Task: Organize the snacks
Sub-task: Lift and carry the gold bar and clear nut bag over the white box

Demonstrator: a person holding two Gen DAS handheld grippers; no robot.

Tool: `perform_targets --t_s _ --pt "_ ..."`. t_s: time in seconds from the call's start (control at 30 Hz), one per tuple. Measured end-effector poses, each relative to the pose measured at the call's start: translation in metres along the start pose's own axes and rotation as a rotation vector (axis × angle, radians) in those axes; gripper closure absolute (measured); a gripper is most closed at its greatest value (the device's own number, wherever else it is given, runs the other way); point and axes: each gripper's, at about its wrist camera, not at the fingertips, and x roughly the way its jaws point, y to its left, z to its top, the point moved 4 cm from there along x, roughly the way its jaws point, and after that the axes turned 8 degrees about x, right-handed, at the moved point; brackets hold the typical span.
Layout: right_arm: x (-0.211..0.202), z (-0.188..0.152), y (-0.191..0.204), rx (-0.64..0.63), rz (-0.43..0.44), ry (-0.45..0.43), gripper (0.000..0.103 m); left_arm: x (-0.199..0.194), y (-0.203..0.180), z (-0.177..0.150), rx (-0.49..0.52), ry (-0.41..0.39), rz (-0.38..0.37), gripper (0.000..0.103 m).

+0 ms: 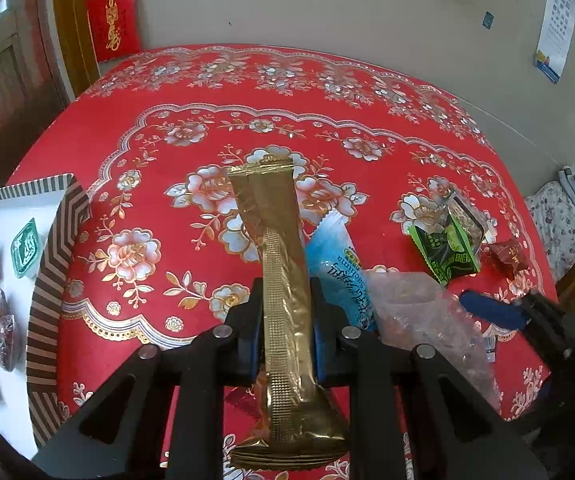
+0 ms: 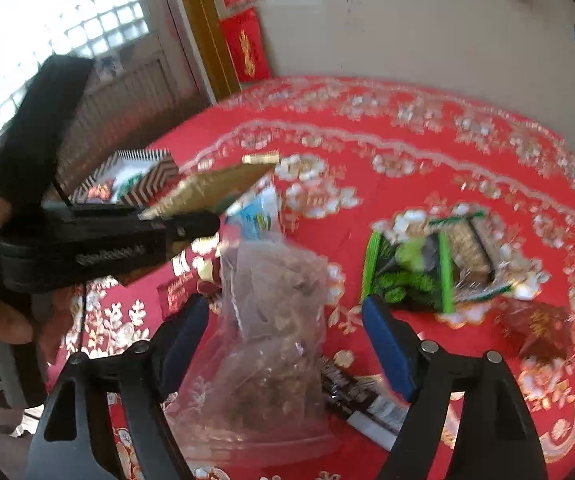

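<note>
My left gripper (image 1: 287, 314) is shut on a long gold snack packet (image 1: 283, 272) and holds it above the red floral tablecloth (image 1: 191, 80). The right wrist view shows that packet (image 2: 211, 190) sticking out of the left gripper (image 2: 191, 226) at the left. My right gripper (image 2: 283, 308) stands open over a clear plastic bag of brown snacks (image 2: 275, 320). The bag lies between the blue pads (image 2: 387, 344), and they do not press on it. At the table's left edge sits a striped tray (image 1: 53, 280) with several packets in it.
A light blue packet (image 1: 339, 276) lies beside the clear bag (image 1: 419, 312). Further right are a green packet (image 2: 419, 272) and a dark red packet (image 2: 539, 328). A dark wrapped bar (image 2: 351, 396) lies partly under the bag. The wall runs behind the table.
</note>
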Motion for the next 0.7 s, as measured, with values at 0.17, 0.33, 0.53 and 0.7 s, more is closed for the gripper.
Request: perform_targets --t_s 0.17,0.33,0.53,0.7 --pt "0.018 -0.004 0.004 -0.015 -0.003 0.074 0.024 0.000 0.003 0.001 -0.015 -0.001 -0.001 0.082" --pt "0.018 -0.011 -0.003 0.046 0.065 0.072 0.069 -0.003 0.006 0.000 -0.026 -0.004 -0.003 0.081" --pt "-0.013 -0.013 0.004 0.042 0.067 -0.017 0.076 -0.005 0.007 -0.001 -0.032 -0.009 -0.004 0.081" --pt "-0.023 -0.010 0.002 0.072 0.055 -0.058 0.076 -0.012 0.000 -0.003 -0.016 -0.020 -0.005 0.081"
